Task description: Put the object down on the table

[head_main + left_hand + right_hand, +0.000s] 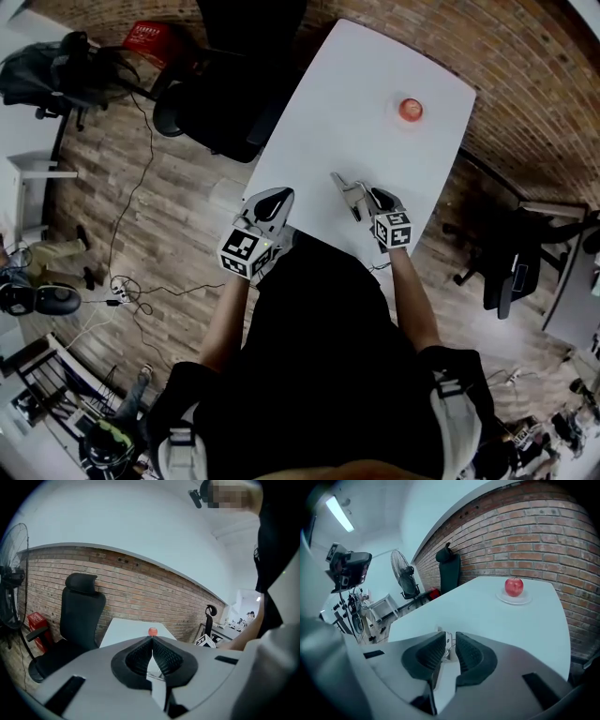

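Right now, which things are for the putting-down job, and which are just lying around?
For the job:
red round apple on a small white plate
white table
left tongs, shut
right tongs, slightly open, nothing in them

Just lying about:
black office chair
red plastic crate
standing fan
loose floor cables

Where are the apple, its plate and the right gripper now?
apple [514, 586], right gripper view, middle of the fruit.
plate [501, 598], right gripper view, bare left rim.
right gripper [450, 636], right gripper view, midway between its fingertips.
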Demonstrator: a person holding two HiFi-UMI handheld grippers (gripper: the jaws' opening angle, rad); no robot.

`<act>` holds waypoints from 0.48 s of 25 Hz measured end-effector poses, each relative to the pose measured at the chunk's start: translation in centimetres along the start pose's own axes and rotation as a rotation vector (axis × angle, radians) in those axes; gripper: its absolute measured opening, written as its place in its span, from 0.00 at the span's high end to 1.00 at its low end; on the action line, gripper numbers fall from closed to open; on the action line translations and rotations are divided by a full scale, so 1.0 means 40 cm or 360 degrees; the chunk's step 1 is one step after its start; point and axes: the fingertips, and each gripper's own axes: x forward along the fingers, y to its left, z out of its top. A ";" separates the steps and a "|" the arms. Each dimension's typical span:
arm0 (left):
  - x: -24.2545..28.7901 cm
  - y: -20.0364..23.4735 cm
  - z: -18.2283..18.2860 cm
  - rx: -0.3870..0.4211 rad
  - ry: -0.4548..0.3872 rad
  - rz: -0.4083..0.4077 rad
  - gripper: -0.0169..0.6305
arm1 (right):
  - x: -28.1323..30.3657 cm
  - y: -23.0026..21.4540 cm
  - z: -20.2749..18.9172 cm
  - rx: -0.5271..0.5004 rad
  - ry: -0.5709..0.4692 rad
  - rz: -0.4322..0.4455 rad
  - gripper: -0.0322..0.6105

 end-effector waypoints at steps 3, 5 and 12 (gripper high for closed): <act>0.016 -0.001 0.009 0.0016 0.0000 -0.0041 0.94 | -0.030 0.011 0.025 -0.0015 -0.0055 0.0005 0.91; 0.022 0.000 0.016 0.0026 -0.0007 -0.0068 0.94 | -0.049 0.022 0.041 -0.0044 -0.0079 0.0003 0.95; 0.018 0.017 0.006 0.0049 0.0034 -0.0157 0.94 | -0.100 0.071 0.081 -0.0081 -0.0123 -0.0060 0.95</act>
